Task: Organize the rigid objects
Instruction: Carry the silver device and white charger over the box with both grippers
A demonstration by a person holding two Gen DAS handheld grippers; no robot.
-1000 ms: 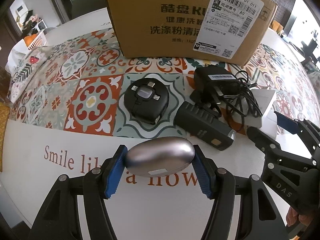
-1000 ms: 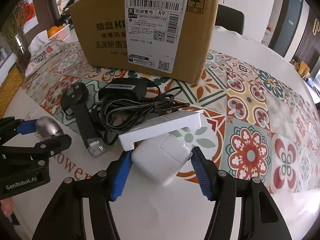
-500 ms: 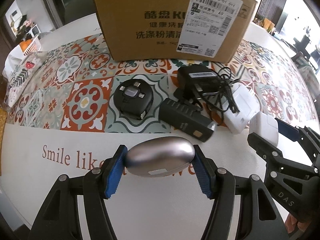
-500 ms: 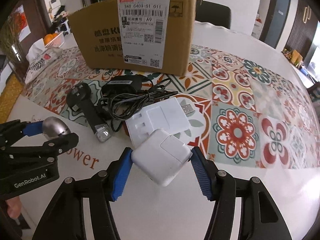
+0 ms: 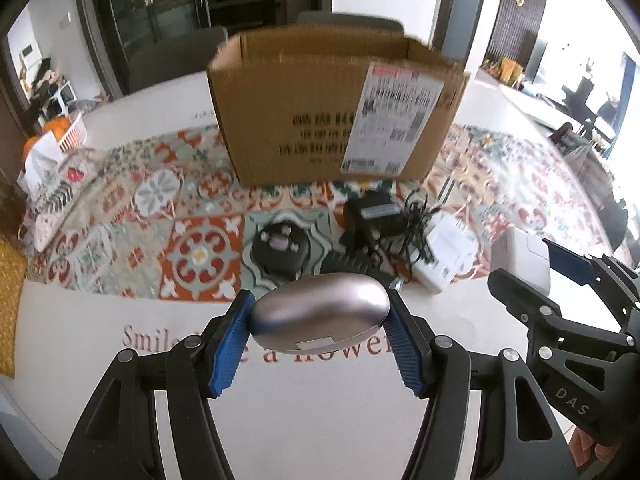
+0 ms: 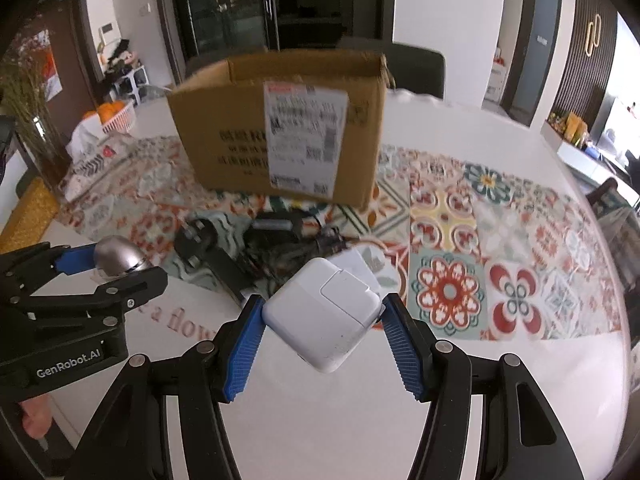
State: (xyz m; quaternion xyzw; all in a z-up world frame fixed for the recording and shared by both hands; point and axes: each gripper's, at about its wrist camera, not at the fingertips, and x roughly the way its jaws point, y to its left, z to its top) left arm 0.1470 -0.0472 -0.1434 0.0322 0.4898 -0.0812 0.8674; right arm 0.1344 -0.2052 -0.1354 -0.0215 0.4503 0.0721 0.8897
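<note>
My left gripper (image 5: 319, 322) is shut on a silver oval case (image 5: 320, 315), held above the white table. My right gripper (image 6: 322, 322) is shut on a white square power adapter (image 6: 324, 312), also lifted off the table. Each gripper shows in the other's view: the right gripper (image 5: 536, 268) with the adapter (image 5: 520, 258) at the right, the left gripper (image 6: 100, 266) with the silver case (image 6: 118, 258) at the left. An open cardboard box (image 5: 336, 116) with a shipping label stands on the patterned mat behind both.
On the mat in front of the box lie a round black device (image 5: 281, 249), a black power brick with tangled cable (image 5: 374, 220), a black bar-shaped item (image 5: 352, 266) and a white multi-plug block (image 5: 444, 250). A basket of oranges (image 5: 60, 132) sits far left.
Both grippers have risen with their objects still held. The box's open top has come into view and the items on the mat look smaller and lower.
</note>
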